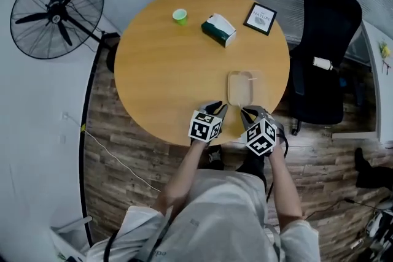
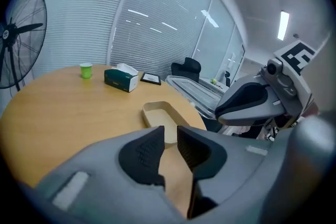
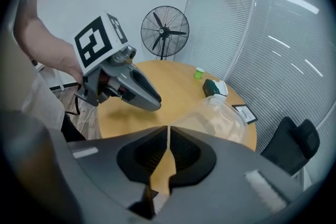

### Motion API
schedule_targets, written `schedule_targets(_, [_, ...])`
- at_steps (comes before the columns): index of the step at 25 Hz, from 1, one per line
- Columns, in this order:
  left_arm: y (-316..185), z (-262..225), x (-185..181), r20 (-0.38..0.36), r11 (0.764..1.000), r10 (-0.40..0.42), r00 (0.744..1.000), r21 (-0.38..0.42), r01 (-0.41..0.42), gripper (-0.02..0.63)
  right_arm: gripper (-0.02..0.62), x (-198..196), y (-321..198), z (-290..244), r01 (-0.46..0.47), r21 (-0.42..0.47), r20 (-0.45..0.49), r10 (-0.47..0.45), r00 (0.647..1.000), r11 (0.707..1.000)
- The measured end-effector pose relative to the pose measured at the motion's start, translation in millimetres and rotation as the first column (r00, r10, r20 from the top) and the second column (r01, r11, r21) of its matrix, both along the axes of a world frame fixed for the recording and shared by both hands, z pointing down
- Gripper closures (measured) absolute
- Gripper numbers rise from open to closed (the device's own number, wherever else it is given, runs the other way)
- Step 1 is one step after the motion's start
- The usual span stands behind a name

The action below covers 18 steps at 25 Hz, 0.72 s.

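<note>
The round table (image 1: 159,58) carries a beige tray (image 2: 156,110) at its near edge, standing open. Its clear lid (image 3: 216,117) looks thin, light, bendy and slick, and likely to crack if squeezed, so the rim is the best hold. The right gripper (image 3: 168,131) is clamped on that rim. The left gripper (image 2: 169,139) hovers by the tray, its jaws slightly apart and empty. The left gripper view shows the lid held tilted beside the tray, where the head view hardly shows the lid at all.
</note>
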<state>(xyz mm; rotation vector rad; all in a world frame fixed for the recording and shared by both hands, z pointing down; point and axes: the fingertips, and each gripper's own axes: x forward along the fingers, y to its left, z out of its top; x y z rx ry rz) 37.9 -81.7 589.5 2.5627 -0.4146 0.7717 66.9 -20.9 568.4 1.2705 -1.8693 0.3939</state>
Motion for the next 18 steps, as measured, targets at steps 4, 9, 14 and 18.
schedule_targets(4, [7.4,-9.0,-15.1,-0.016,0.998,0.051,0.999,0.030,-0.051,0.601,0.578,-15.5,4.9,5.3,-0.038,0.009,0.010,0.038,0.999,0.999])
schedule_targets(9, [11.8,-13.8,-32.5,-0.030,0.996,0.082,0.996,0.039,-0.081,0.601,0.580,-30.2,8.8,7.3,-0.071,0.025,0.024,0.070,0.997,0.997])
schedule_targets(14, [15.1,-15.9,-37.7,-0.032,0.993,0.109,0.993,0.046,-0.108,0.601,0.580,-36.2,10.2,10.4,-0.093,0.027,0.031,0.092,0.995,0.995])
schedule_targets(18, [16.0,-16.3,-38.7,-0.032,0.991,0.123,0.992,0.053,-0.121,0.601,0.578,-39.2,10.7,12.1,-0.102,0.026,0.029,0.101,0.994,0.994])
